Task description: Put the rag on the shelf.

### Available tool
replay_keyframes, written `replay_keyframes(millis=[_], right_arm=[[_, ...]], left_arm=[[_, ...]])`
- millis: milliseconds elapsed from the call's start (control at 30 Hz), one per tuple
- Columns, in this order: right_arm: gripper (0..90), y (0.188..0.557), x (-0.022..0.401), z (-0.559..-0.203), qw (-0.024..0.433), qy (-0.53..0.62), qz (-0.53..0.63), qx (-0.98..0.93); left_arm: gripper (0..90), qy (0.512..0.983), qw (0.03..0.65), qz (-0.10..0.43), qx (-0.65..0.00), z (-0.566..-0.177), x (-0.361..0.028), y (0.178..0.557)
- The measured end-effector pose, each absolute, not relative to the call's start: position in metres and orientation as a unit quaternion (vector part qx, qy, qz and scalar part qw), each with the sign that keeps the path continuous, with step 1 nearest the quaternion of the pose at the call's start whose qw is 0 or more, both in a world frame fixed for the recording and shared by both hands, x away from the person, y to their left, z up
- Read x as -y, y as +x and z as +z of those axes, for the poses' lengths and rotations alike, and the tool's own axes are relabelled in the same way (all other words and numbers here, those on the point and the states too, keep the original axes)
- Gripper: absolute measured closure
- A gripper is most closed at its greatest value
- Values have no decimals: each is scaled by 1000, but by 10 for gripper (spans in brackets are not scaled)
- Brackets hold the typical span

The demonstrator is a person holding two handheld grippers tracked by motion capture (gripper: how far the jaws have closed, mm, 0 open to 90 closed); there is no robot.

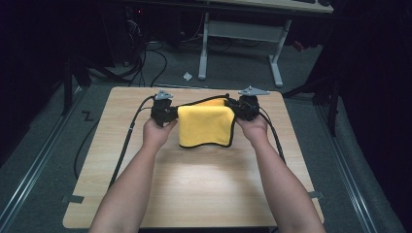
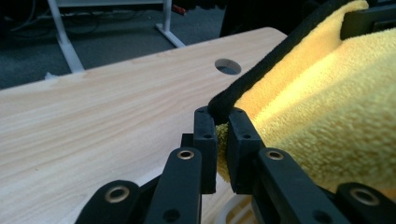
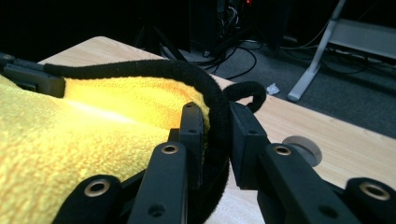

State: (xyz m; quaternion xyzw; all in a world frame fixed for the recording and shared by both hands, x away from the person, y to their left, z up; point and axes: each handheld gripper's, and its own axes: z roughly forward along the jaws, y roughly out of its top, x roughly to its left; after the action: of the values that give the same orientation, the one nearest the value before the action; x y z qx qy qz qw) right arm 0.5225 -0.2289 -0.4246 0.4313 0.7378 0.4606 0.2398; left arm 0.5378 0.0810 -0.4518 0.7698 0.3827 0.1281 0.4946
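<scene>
Yellow cloth (image 1: 204, 125) spans sideways between our grippers, left gripper (image 2: 223, 122) and right gripper (image 3: 215, 122) fingers each pinched on a black-hemmed top corner (folded half hanging toward counter (image 1: 194, 184)).

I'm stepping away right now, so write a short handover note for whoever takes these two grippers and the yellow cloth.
Left gripper: shut on the black-trimmed edge of the yellow cloth at its left corner.
Right gripper: shut on the same trim at the right corner.
Cloth: held up between both grippers above the far half of the wooden table, doubled over, its lower edge hanging toward the person.
Done: both corners gripped, cloth lifted and draped in a fold.
Left: likely lay it down flat, release, and check the fold is even.
</scene>
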Motion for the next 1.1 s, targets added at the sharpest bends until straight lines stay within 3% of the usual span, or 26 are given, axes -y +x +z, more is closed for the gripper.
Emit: replay_keyframes(millis=[400, 733, 1100], right_arm=[[757, 523, 232, -441, 210, 449, 471, -730], [756, 523, 233, -452, 211, 459, 462, -729], [694, 524, 237, -448, 223, 463, 455, -727]], left_arm=[[837, 769, 497, 115, -385, -465, -87, 531], [821, 772, 493, 93, -390, -475, -91, 529], [679, 767, 493, 88, -402, -475, -91, 531]])
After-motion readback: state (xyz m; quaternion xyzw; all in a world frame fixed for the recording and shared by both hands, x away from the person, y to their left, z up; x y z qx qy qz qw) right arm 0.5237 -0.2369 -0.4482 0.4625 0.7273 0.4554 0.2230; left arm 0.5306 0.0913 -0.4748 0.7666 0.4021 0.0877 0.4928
